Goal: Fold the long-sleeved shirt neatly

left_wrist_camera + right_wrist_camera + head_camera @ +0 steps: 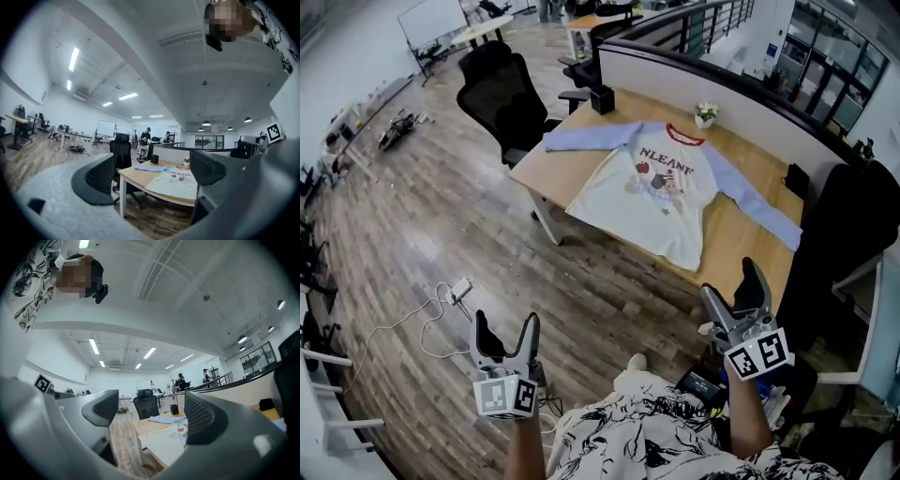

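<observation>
I am holding my left tongs (506, 323) low, at about 7 o'clock in the head view. They are hanging over the wooden floor (441, 216). Their two jaws are spread wide apart and are pinching nothing.

I am holding my right tongs (731, 286) at about 5 o'clock, a bit higher up. Their jaws are spread apart too, and they are holding nothing.

The long-sleeved shirt (661, 187) is lying on the wooden table (572, 164), up at about 12 to 1 o'clock from me. It is well apart from both tongs, and neither of them is touching it. It is lying flat with its front up. The body is white, the sleeves are light blue and the collar is red. There is a small picture with letters on the chest. One sleeve is reaching out toward 10 o'clock and the other toward 4 o'clock. The collar is pointing away from me, and the bottom hem is coming to the near edge of the table.

A small plant pot (705, 114) is standing just past the collar. A black box (602, 98) is sitting near the far sleeve. A black chair (502, 98) is standing beside the table at about 10 o'clock.

Looking along my left tongs, the shirt is showing far off between the open jaws. It is the same along my right tongs.
</observation>
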Demonstrator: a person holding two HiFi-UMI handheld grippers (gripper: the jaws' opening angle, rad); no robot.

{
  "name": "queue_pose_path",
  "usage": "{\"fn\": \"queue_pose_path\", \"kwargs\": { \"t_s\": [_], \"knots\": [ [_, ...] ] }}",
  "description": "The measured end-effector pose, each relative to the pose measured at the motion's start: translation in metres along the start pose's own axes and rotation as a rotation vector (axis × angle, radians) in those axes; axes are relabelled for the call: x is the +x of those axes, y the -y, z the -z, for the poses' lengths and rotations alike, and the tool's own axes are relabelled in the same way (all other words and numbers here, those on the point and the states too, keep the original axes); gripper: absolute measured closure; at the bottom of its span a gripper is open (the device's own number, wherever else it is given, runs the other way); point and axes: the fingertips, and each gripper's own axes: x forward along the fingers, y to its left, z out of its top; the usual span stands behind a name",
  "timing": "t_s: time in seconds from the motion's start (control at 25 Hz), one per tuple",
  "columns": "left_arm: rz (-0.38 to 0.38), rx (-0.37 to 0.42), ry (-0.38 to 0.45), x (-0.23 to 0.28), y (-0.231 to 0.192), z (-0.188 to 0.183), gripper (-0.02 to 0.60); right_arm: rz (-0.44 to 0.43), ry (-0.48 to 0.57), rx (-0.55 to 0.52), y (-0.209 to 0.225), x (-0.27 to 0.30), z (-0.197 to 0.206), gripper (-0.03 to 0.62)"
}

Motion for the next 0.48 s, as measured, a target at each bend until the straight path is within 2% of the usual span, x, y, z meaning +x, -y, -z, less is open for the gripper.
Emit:
{"fn": "queue_pose_path", "kwargs": {
  "t_s": [0.12,0.24,0.48],
  "knots": [
    [-0.013,-0.059,0.053,0.019,0.005,-0.006,0.091,-0.016,-0.015,-0.003,0.017,0.021,0.003,0.163],
    [-0.036,-0.031,0.035,0.034,0.005,-0.003,0.091,-0.038,-0.033,0.007,0.025,0.042,0.011,0.163],
    [-0.088,-0.042,0.007,0.058,-0.022,0.014,0.091,-0.078,-0.059,0.018,0.032,0.095,0.037,0.163]
  ]
}}
